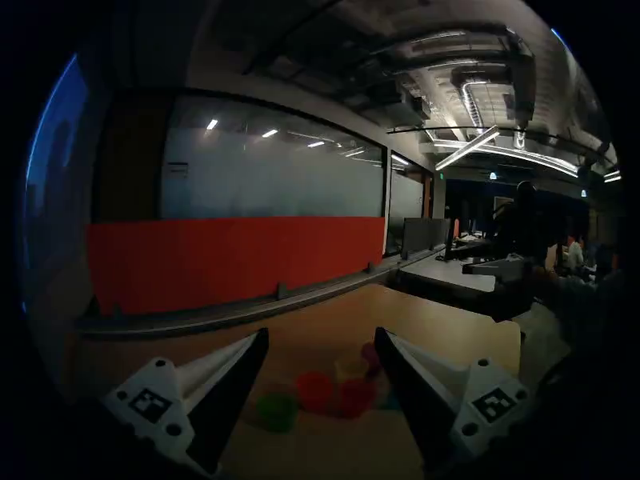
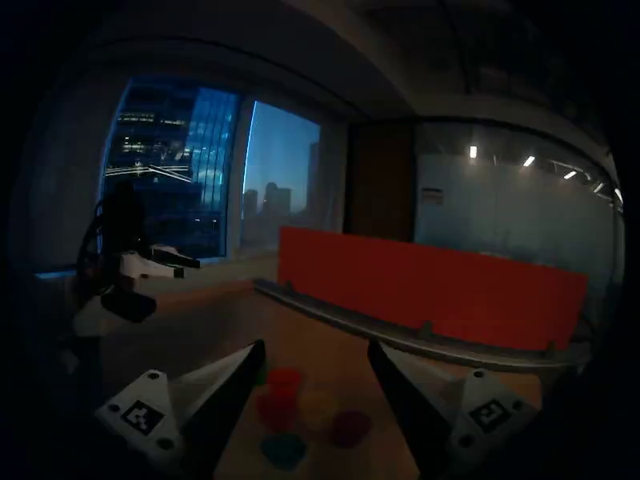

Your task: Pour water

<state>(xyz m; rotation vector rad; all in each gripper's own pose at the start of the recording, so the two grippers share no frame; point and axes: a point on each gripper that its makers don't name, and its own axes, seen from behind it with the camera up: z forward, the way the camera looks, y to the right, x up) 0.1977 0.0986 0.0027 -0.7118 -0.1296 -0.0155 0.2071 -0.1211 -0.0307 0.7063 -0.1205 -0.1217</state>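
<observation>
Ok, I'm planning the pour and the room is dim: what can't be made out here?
Left gripper view: whether the red cups hold water; too dim and small.
Left gripper view: the magenta cup, partly hidden behind a finger of the left hand-held gripper.
Right gripper view: inside of the teal cup; dark and blurred.

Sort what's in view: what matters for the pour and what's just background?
Job:
- green cup, red cups, yellow cup
- left gripper, open
- right gripper, open

Background:
- desk
- red divider
- glass wall
- windows
</observation>
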